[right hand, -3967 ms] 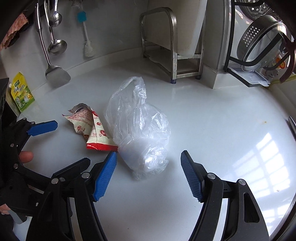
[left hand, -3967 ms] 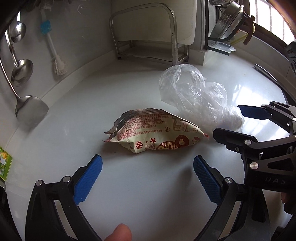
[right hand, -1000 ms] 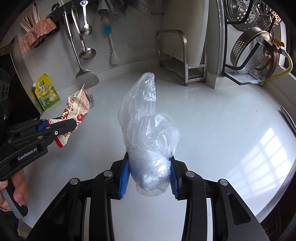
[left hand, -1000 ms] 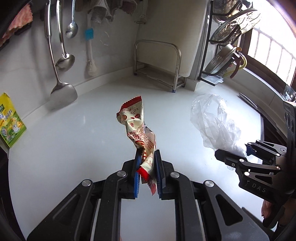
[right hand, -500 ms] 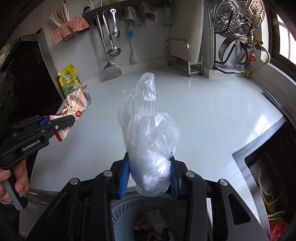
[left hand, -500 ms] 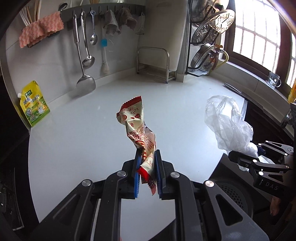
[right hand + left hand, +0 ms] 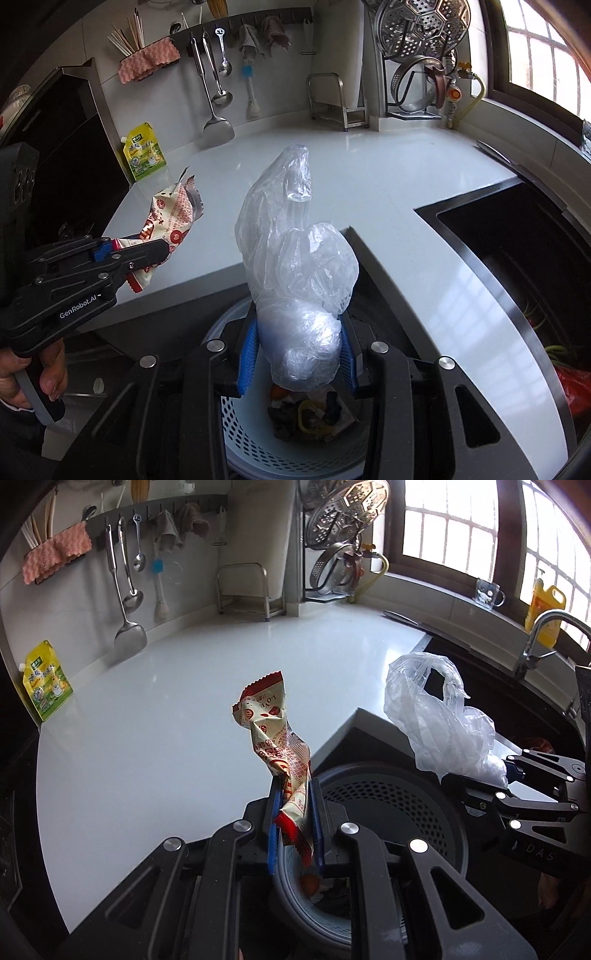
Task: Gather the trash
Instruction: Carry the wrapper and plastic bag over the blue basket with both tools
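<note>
Now both loads hang over the bin! Left gripper clamps the wrapper; right gripper, at three o'clock, squeezes the plastic bag. Next, let go.

Two pieces of trash above the bin

The wrapper hangs at nine o'clock of the plastic bag; the bin lies below both, the counter behind at twelve.

We observe the crumpled red-and-cream snack wrapper standing upright, and the clear plastic bag (bunched, translucent) upright too, both above the perforated trash bin.
</note>
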Demonstrator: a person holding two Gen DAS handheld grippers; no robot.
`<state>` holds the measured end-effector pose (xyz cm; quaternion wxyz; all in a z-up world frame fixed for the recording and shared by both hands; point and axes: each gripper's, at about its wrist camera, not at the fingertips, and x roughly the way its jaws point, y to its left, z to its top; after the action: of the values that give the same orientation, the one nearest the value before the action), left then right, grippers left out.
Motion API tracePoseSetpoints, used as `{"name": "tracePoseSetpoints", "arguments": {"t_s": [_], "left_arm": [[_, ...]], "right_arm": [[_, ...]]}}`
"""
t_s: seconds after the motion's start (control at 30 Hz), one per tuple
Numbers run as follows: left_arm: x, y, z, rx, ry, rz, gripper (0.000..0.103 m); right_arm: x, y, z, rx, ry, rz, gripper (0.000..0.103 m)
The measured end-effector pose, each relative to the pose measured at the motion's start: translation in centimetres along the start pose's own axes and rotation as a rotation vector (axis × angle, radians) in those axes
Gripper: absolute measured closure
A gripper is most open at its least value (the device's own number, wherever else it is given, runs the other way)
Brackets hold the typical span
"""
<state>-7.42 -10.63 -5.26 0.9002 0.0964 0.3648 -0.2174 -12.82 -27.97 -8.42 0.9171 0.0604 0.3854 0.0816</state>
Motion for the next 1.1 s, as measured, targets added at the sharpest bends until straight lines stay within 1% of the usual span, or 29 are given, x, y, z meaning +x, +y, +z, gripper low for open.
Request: {"name": "tracePoseSetpoints", "arguments": {"t_s": [0.2, 0.43, 0.67, 0.83, 0.9, 1.1], "left_arm": [[-0.6, -2.5, -2.0, 0.033, 0.010, -0.023, 0.088], [-0.9, -3.7, -3.3, 0.047, 0.013, -0.031, 0.088], [-0.5, -4.5, -5.0, 0.050, 0.031, -0.037, 0.088], [0.4, -4.6, -6.1, 0.038, 0.059, -0.049, 0.088], [0.8, -4.7, -6.4, 0.040, 0.070, -0.053, 0.088], [1.9, -4.9, -6.6, 0.044, 0.089, -0.062, 0.088]], "right_arm": [[-1.5, -0.5, -3.0, 0.026, 0.006, -0.026, 0.067], [-2.0, -0.5, -5.6, 0.040, 0.014, -0.036, 0.067], [-1.6, -0.5, -7.2, 0.050, 0.027, -0.047, 0.067], [-1.1, -0.3, -7.8, 0.048, 0.044, -0.054, 0.067], [-0.8, -0.3, -7.9, 0.045, 0.049, -0.067, 0.067], [0.4, -0.8, -8.3, 0.068, 0.074, -0.065, 0.067]]}}
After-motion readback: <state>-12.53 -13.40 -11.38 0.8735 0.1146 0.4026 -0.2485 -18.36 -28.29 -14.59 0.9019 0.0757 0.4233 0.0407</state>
